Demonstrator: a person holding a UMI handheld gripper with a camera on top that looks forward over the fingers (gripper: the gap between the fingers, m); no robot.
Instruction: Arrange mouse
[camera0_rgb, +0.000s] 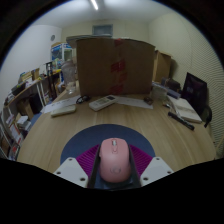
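Observation:
A pink computer mouse sits between my two fingers, with its front end pointing away from me. My gripper is shut on the mouse, and the dark fingers press on both of its sides. The magenta pads show on either side of it. Under and just beyond the mouse lies a blue-grey mouse mat on a round wooden table. I cannot tell whether the mouse rests on the mat or is held just above it.
A large cardboard box stands at the far side of the table. In front of it lie a white keyboard and a pale device. On the right are a notebook, a dark pen and a laptop. Shelves stand at the left.

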